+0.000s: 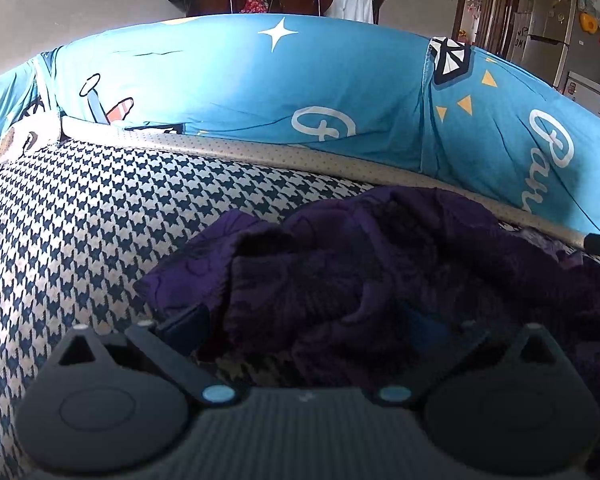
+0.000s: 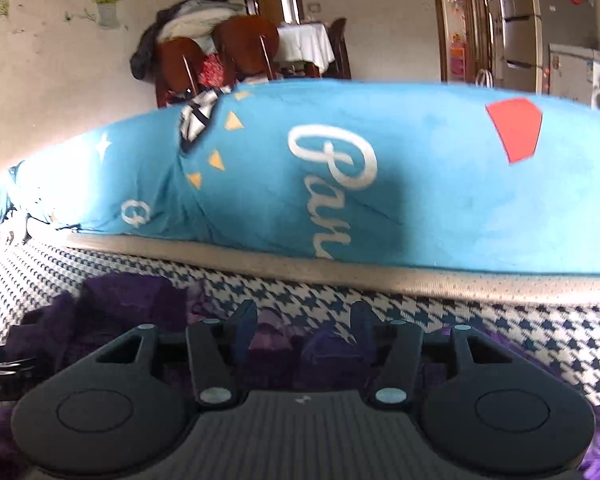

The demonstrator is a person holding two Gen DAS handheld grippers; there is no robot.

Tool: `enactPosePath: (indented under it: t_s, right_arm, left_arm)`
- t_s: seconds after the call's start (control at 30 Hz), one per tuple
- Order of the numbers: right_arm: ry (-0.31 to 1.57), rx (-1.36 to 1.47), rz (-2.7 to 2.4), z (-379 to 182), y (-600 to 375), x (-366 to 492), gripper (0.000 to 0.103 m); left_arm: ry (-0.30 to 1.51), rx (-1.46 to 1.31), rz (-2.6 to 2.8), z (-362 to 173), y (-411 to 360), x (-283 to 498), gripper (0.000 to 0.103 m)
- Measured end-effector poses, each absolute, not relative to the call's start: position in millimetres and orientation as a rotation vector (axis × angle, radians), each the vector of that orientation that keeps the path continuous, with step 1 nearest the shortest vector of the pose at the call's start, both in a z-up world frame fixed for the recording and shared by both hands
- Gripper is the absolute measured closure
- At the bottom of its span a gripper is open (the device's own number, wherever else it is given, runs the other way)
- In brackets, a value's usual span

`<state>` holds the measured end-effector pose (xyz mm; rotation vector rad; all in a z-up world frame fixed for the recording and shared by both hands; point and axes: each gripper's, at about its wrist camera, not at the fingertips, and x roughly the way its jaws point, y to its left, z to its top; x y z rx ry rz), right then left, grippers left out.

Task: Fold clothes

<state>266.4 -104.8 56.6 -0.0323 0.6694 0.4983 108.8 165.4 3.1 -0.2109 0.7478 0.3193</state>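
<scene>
One crumpled dark purple knit garment [image 1: 380, 264] lies at 6 o'clock on one houndstooth cushion [image 1: 80, 220]. Left gripper [image 1: 312, 320] jaws wide around its folds; right gripper [image 2: 304, 328] jaws wide over fabric.

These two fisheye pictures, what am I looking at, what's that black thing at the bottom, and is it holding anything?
No robot here: a person holds a two-finger gripper in each hand, each with a camera looking along its fingers. The black shape at the bottom is the gripper itself.

The left wrist view shows the left gripper, fingers spread wide around a crumpled dark purple knitted garment. The right wrist view shows the right gripper, also open, over another part of the same garment. Neither is clamped on it.

The garment lies on a navy-and-cream houndstooth cover. Behind it runs a bright blue printed cushion.
</scene>
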Motion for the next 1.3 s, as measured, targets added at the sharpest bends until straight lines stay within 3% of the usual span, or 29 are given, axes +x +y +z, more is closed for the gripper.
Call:
enactPosePath:
  t_s: [0.1, 0.2, 0.3, 0.33, 0.43, 0.53, 0.73, 0.97, 1.2, 1.3]
  right_arm:
    - [0.732, -0.009, 0.516, 40, -103, 278, 0.049]
    - [0.779, 0.004, 0.553, 27, -99, 281, 0.038]
    - [0.768, -0.056, 0.580, 21, -93, 274, 0.037]
    - [0.765, -0.076, 0.588, 22, -92, 272, 0.039]
    - [0.743, -0.132, 0.584, 23, -90, 265, 0.062]
    - [0.711, -0.166, 0.574, 26, -87, 261, 0.078]
    - [0.586, -0.153, 0.501, 48, -84, 262, 0.084]
    - [0.379, -0.096, 0.348, 68, -78, 280, 0.084]
    - [0.490, -0.064, 0.237, 29, -78, 314, 0.082]
    - [0.488, 0.002, 0.207, 30, -87, 317, 0.073]
  left_arm:
    - [0.759, -0.211, 0.318, 2, 165, 111, 0.000]
    - [0.778, -0.206, 0.320, 0, 163, 112, 0.000]
    - [0.780, -0.201, 0.320, 0, 162, 112, 0.000]
    - [0.780, -0.200, 0.320, 0, 162, 111, 0.000]
    - [0.780, -0.191, 0.320, 1, 161, 110, 0.000]
    - [0.774, -0.174, 0.315, 2, 159, 107, 0.000]
    - [0.750, -0.120, 0.306, 4, 154, 98, 0.000]
    - [0.741, -0.079, 0.294, 5, 150, 95, 0.000]
    - [0.766, -0.101, 0.301, 1, 153, 100, 0.000]
    - [0.777, -0.121, 0.304, 0, 156, 100, 0.000]
